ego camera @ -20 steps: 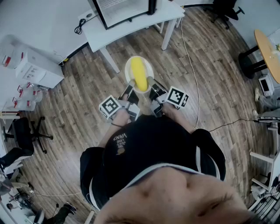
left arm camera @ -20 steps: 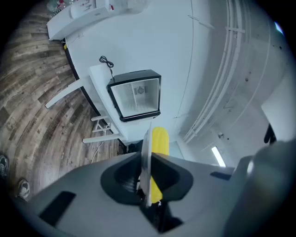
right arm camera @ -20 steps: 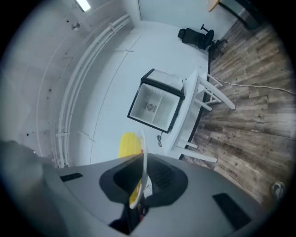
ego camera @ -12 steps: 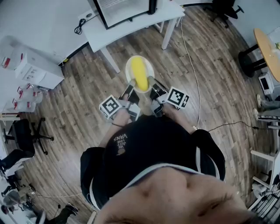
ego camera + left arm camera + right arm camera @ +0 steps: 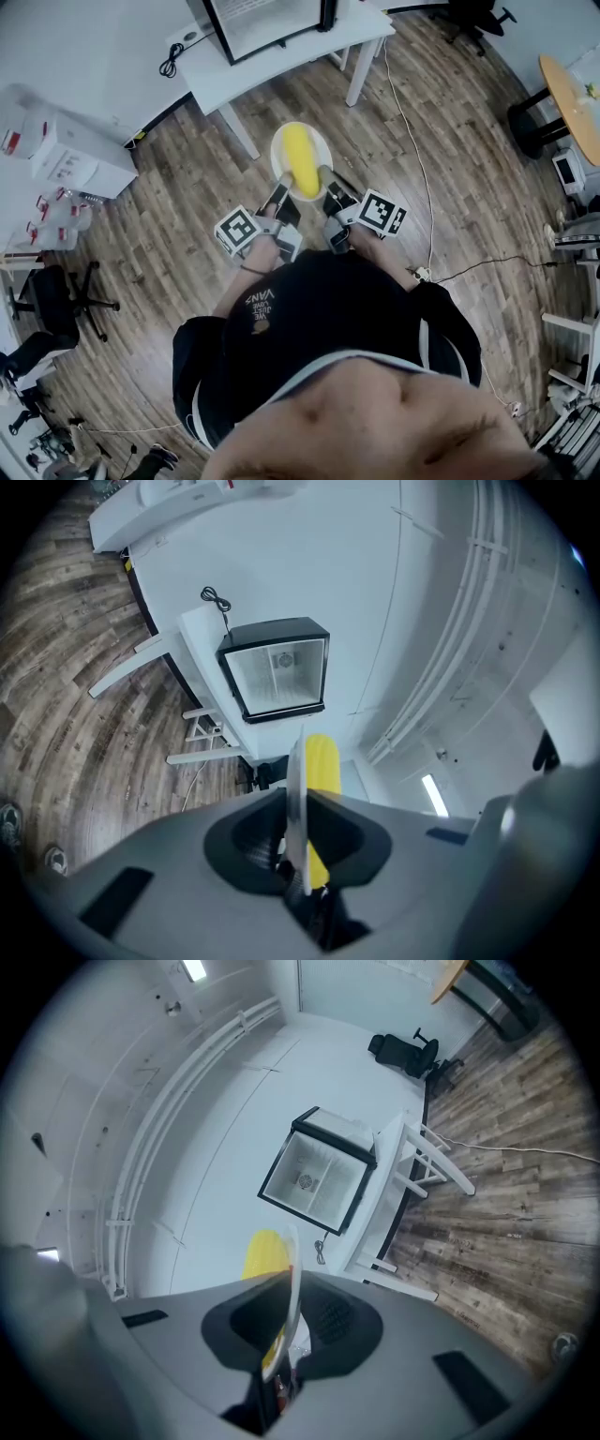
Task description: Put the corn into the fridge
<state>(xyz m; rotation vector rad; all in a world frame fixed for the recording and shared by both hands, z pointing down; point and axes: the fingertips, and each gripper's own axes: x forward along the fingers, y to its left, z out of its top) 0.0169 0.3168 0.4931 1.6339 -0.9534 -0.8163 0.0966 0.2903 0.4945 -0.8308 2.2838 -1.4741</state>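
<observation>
A yellow corn cob (image 5: 298,157) lies on a small white plate (image 5: 278,148) that is carried level above the wooden floor. My left gripper (image 5: 281,180) is shut on the plate's near left rim, and my right gripper (image 5: 324,176) is shut on its near right rim. In the left gripper view the plate (image 5: 296,799) shows edge-on between the jaws, with the corn (image 5: 324,761) behind it. The right gripper view also has the plate (image 5: 292,1297) edge-on, with the corn (image 5: 262,1252) to its left. The small black-framed fridge (image 5: 267,21) stands open ahead on a white table (image 5: 281,64).
The fridge's lit white inside (image 5: 277,673) (image 5: 319,1181) faces me. A cable (image 5: 412,150) runs across the floor on the right. White boxes (image 5: 66,155) sit at the left, a black chair (image 5: 66,291) lower left, and a round wooden table (image 5: 572,94) far right.
The room has slid slightly in the head view as the person shifts. The plate with the corn stays gripped the same way by both grippers.
</observation>
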